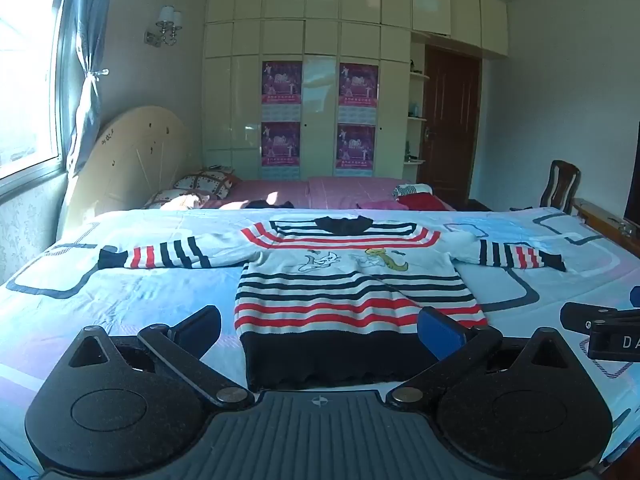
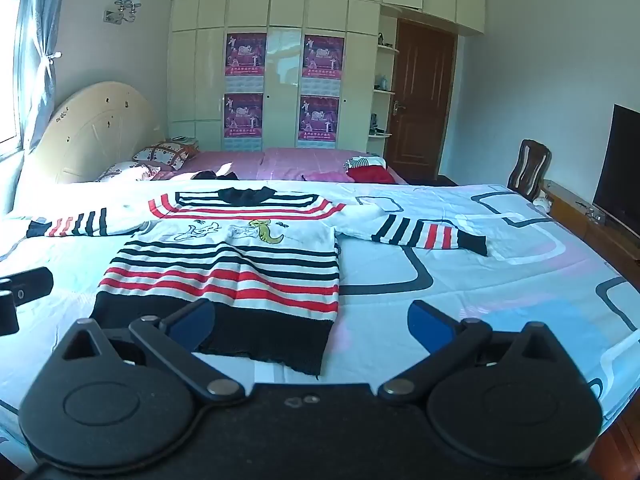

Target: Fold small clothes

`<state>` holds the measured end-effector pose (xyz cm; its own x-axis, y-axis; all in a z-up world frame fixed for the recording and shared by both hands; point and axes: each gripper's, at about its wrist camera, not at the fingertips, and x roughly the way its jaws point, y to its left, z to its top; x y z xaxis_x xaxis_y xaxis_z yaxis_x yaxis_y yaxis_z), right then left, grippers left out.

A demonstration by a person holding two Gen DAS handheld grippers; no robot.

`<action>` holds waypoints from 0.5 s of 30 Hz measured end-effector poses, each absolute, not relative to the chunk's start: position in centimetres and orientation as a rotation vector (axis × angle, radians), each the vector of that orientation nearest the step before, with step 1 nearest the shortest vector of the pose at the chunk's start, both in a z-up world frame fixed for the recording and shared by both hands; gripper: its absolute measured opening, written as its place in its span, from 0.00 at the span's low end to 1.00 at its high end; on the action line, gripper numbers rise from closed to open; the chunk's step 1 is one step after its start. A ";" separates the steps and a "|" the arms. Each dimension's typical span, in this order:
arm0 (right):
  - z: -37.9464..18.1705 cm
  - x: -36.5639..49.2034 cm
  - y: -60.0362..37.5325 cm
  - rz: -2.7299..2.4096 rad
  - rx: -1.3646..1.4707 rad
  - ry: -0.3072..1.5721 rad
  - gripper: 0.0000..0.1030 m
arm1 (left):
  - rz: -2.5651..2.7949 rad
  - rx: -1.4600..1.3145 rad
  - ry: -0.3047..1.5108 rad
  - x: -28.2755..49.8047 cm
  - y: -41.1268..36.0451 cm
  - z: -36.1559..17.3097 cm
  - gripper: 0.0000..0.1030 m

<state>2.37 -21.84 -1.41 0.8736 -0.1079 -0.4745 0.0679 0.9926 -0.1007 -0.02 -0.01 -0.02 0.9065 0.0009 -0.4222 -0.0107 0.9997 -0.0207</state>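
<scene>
A small striped sweater (image 1: pixel 352 280) lies flat on the bed, front up, both sleeves spread out sideways, white with red and dark stripes, a dark hem and a cartoon print on the chest. My left gripper (image 1: pixel 320 332) stands open just above the hem's near edge, its blue pads wide apart on either side of the body. In the right wrist view the same sweater (image 2: pixel 224 264) lies left of centre. My right gripper (image 2: pixel 312 320) is open over the hem's right corner, with nothing pressed between its pads.
The bed sheet (image 1: pixel 120 300) is pale blue with dark loop patterns. Behind it a pink bed (image 2: pixel 280 160) carries pillows and a heap of clothes (image 2: pixel 368 170). A wooden chair (image 2: pixel 528 168), a television (image 2: pixel 624 168) and a low cabinet stand to the right. Each gripper shows at the other view's edge.
</scene>
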 end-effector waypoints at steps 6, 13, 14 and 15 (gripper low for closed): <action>-1.3 2.3 -21.9 -0.088 -0.073 0.504 1.00 | 0.001 -0.024 0.441 0.1 -0.1 0.0 1.00; -1.1 2.2 -21.9 -0.091 -0.077 0.500 1.00 | -0.004 -0.001 0.448 -0.1 -0.7 -0.4 1.00; -1.1 2.2 -22.0 -0.090 -0.075 0.498 1.00 | -0.004 0.001 0.450 -0.1 -0.8 -0.3 1.00; -1.0 2.1 -22.0 -0.090 -0.074 0.498 1.00 | -0.004 0.002 0.452 -0.1 -0.8 -0.4 1.00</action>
<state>2.12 -22.00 -1.04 0.8749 -0.1041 -0.4730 0.0680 0.9934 -0.0929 -0.09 -0.79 -0.36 0.8998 -0.0033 -0.4364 0.0043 1.0000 0.0013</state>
